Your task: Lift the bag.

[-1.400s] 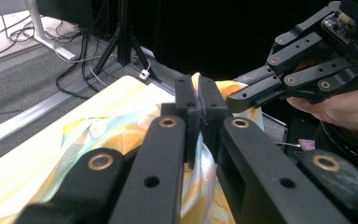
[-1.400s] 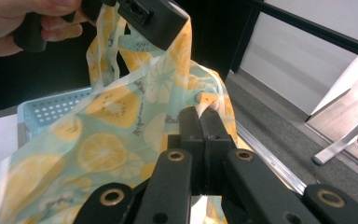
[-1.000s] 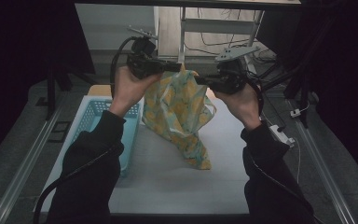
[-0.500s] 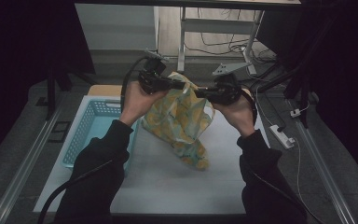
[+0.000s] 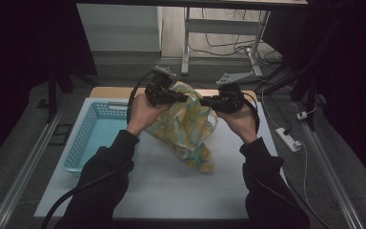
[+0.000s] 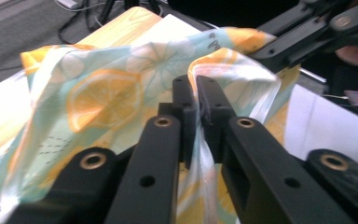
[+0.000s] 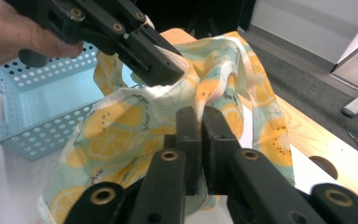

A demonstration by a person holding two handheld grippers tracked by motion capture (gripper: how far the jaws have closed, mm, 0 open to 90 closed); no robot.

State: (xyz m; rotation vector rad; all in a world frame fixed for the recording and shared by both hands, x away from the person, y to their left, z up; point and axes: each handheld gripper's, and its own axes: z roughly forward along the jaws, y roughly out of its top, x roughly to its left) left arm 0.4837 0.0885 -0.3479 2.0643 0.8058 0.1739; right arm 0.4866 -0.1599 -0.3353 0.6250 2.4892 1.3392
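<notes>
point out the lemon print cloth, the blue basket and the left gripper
lemon print cloth (image 5: 190,126), high view, hanging middle
blue basket (image 5: 83,138), high view, left wall
left gripper (image 6: 195,100), left gripper view, between its fingertips

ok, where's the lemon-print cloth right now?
In the high view the lemon-print cloth hangs mid-table between the left gripper and right gripper, both shut on its top edge, just right of the blue basket.

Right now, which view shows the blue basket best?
The high view: the whole basket sits left of the cloth, its rim and floor visible. The right gripper view catches its perforated wall and a handle. The left gripper view looks at cloth instead.
</notes>
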